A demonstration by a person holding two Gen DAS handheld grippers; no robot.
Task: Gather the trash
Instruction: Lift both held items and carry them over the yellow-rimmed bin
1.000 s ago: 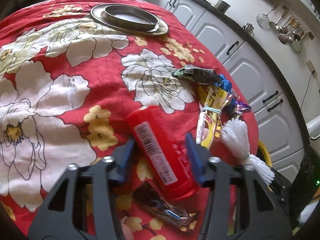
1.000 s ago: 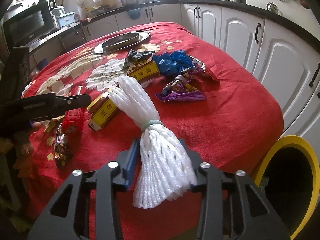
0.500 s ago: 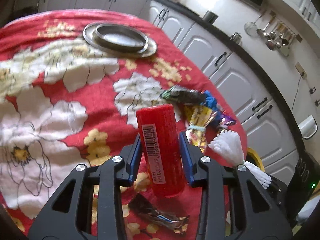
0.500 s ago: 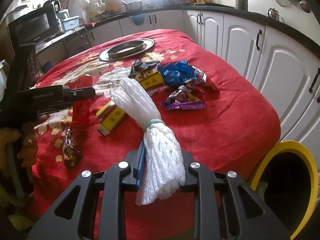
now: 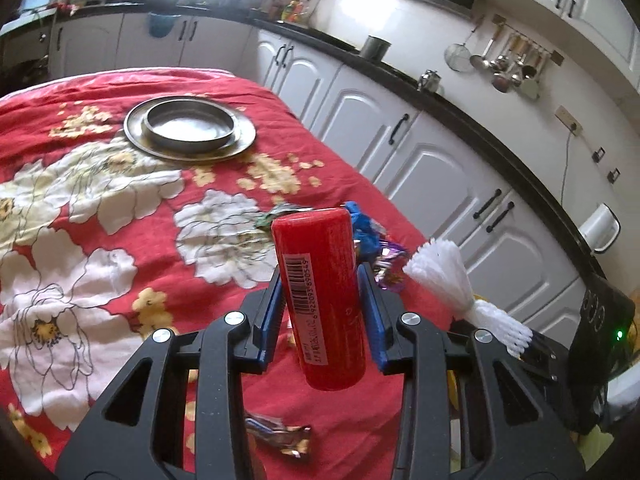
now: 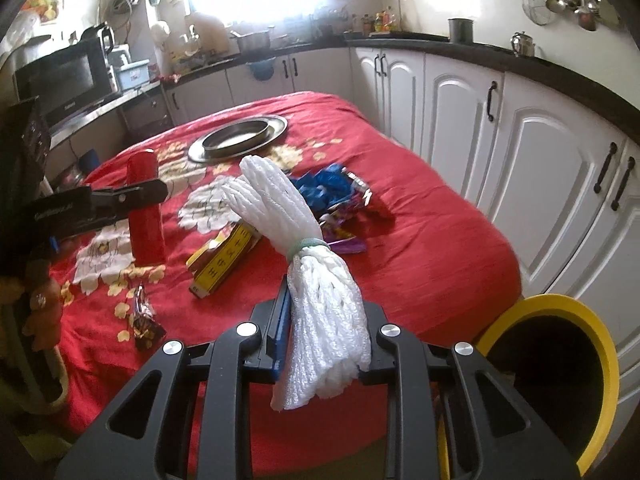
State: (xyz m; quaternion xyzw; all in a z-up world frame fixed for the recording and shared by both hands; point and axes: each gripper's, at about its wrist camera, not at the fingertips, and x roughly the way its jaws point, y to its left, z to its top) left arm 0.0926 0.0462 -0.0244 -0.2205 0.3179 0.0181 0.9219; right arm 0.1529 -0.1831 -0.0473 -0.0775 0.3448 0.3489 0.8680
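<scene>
Left gripper (image 5: 320,312): closed on red can (image 5: 322,296), upright, raised above the tablecloth (image 5: 100,208). Right gripper (image 6: 326,332): closed on white foam net (image 6: 316,272), lifted off the table near its edge. Yellow bin (image 6: 560,384): just beside the table, lower right. Wrappers (image 6: 332,192), yellow box (image 6: 224,258): lying on the cloth. Metal plate (image 5: 190,128): far end.

Both tongs, left tongs (image 5: 320,308) and right tongs (image 6: 324,332), are matte black plastic frames with triangular cut-outs, silver screws and blue-edged fingers (image 5: 267,312).

Red can (image 5: 324,300); white foam net (image 6: 320,292); yellow-rimmed bin (image 6: 560,380).
</scene>
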